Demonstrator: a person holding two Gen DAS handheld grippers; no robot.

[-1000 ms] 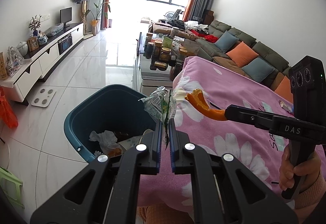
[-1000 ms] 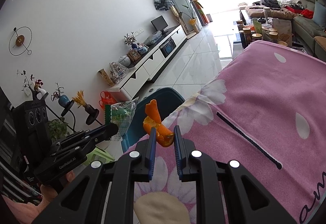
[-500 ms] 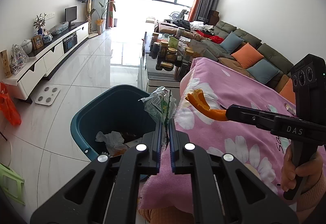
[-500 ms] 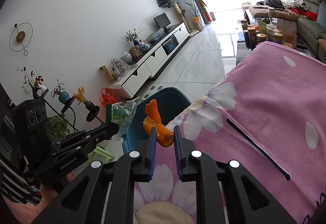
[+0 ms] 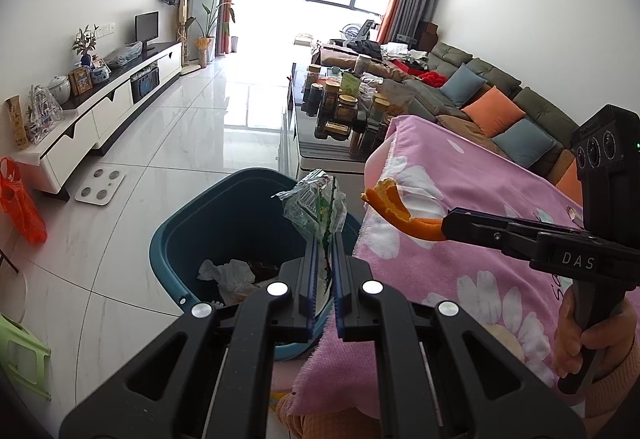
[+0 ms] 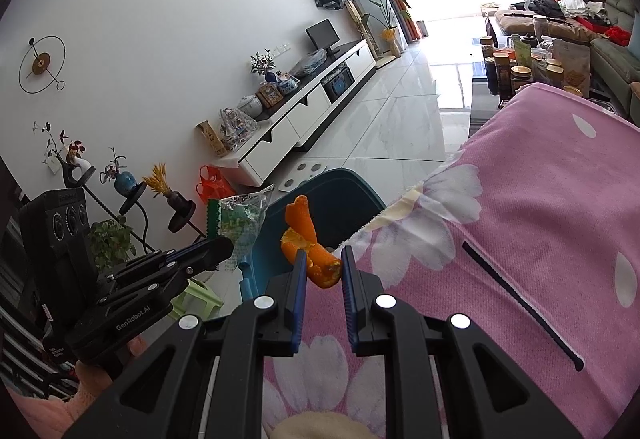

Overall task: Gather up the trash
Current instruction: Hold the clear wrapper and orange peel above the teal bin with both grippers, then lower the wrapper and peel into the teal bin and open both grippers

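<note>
- Left gripper (image 5: 323,251) is clamped on the crinkled wrapper (image 5: 316,205), centre frame; carry it fully over the teal bin (image 5: 192,223) before releasing.
- Right gripper (image 6: 324,271) is clamped on the orange peel (image 6: 306,239); clear the pink blanket (image 6: 560,199) edge first.

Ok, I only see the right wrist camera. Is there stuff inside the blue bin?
Observer: Yes, the left wrist view looks into the bin; a crumpled white bag lies inside.
Operator: Is the wrapper over it?
Observer: Seems so; the wrapper, pinched in the left hand-held gripper, shows above the bin's opening.
Operator: And my orange peel?
Observer: Seen from the side, the orange peel in the right hand-held gripper sits by the pink blanket's edge, beside the bin.
</note>
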